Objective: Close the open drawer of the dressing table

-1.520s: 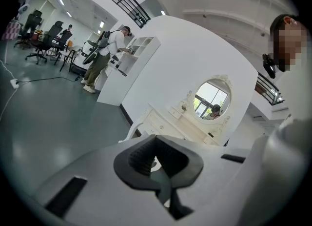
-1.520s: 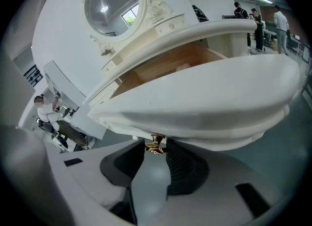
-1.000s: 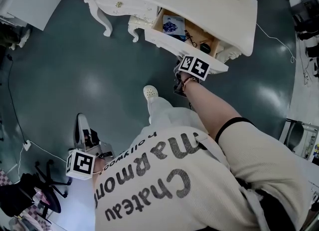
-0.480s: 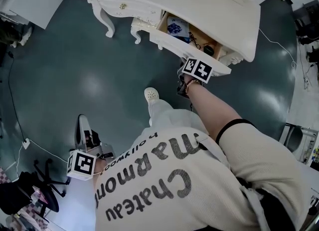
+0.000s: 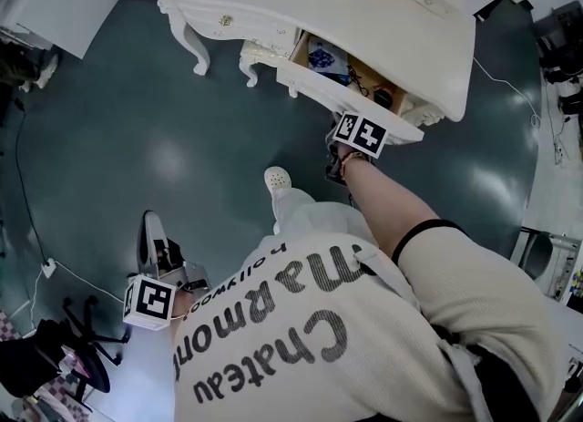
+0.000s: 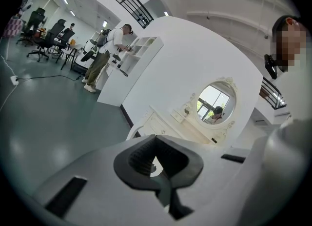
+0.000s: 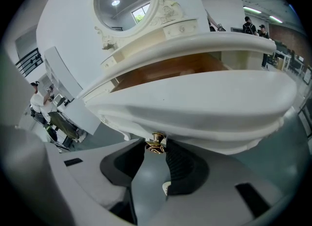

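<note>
Cream carved dressing table (image 5: 364, 10): its open white, wood-lined drawer (image 5: 339, 94) sat further in than a second before, less interior showing. Right gripper (image 7: 156, 148) stayed clamped on drawer's small brass knob (image 7: 156, 141). Left gripper (image 6: 155, 142), jaws together and empty, hung well apart, unmoved.

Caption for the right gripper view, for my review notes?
Right gripper grips the brass knob of the part-open drawer, below the oval mirror.

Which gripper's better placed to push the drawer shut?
Right. The right gripper has its jaws on the knob of the open drawer; the left gripper hangs at the person's side, far from the table.
</note>
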